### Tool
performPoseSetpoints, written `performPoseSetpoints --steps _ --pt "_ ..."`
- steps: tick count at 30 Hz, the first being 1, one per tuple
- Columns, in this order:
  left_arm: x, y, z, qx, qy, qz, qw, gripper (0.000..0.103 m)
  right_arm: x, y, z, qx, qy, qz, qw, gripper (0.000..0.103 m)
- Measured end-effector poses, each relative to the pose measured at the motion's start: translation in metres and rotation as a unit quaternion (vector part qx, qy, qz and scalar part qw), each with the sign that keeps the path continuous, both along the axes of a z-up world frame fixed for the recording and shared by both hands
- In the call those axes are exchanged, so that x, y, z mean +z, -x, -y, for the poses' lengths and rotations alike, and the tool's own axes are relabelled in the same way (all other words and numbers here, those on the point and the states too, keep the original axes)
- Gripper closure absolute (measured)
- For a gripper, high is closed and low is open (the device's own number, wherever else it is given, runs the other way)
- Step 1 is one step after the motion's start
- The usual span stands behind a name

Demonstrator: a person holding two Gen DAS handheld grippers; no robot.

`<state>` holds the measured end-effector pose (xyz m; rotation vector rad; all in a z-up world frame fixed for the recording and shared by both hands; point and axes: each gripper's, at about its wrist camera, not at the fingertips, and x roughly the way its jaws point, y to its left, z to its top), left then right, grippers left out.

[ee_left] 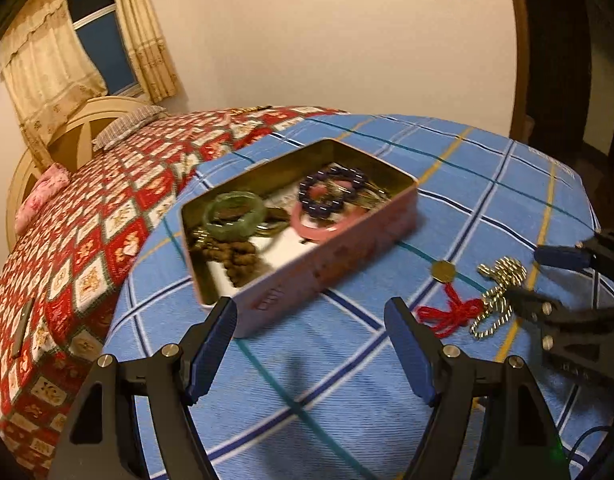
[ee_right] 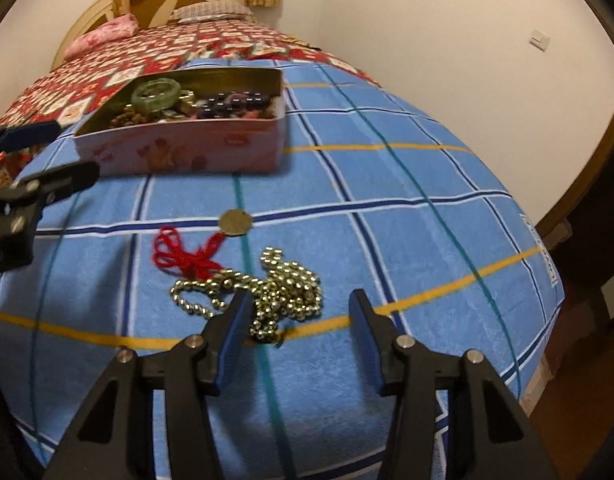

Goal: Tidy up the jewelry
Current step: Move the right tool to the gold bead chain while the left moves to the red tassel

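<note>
A pink tin box [ee_left: 339,268] [ee_right: 179,152] stands open on the blue plaid sheet [ee_left: 487,184]. It holds a green bangle [ee_left: 235,216], a purple bead bracelet [ee_left: 333,196], a pink bangle [ee_left: 319,228] and brown beads [ee_left: 231,256]. To its right on the sheet lie a gold bead chain [ee_right: 283,292] [ee_left: 499,296] and a red knotted cord [ee_right: 183,258] with a coin pendant [ee_right: 235,222]. My right gripper [ee_right: 301,300] [ee_left: 543,280] is open and low over the chain, which lies between its fingers beside the left one. My left gripper [ee_left: 311,308] [ee_right: 55,156] is open and holds nothing, just before the box's near corner.
A red patterned quilt [ee_left: 107,220] covers the bed left of and behind the blue sheet, with pillows [ee_left: 127,124] and a cream headboard [ee_left: 67,132] beyond. The sheet drops off at the bed's right edge [ee_right: 547,280]. A plain wall rises behind.
</note>
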<state>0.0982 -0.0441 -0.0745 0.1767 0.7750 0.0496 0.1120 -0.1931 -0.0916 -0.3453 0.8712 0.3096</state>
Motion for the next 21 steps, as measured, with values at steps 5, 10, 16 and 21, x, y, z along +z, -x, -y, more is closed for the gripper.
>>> performPoseSetpoints --steps 5,10,16,21 --pt "-0.005 -0.005 0.014 -0.025 0.017 -0.012 0.9995 0.027 -0.003 -0.005 0.011 -0.007 -0.007 -0.004 1.000 0.089" --pt "-0.012 -0.010 0.032 -0.045 0.011 -0.021 0.9987 0.027 -0.003 -0.002 0.016 -0.015 -0.002 0.002 1.000 0.090" --pt "-0.023 -0.013 0.047 -0.061 0.003 -0.039 0.9974 0.027 -0.004 -0.002 0.022 -0.023 -0.003 0.008 1.000 0.090" --pt "-0.025 -0.012 0.055 -0.072 -0.003 -0.043 0.9964 0.027 -0.005 -0.002 0.028 -0.028 -0.008 0.011 1.000 0.090"
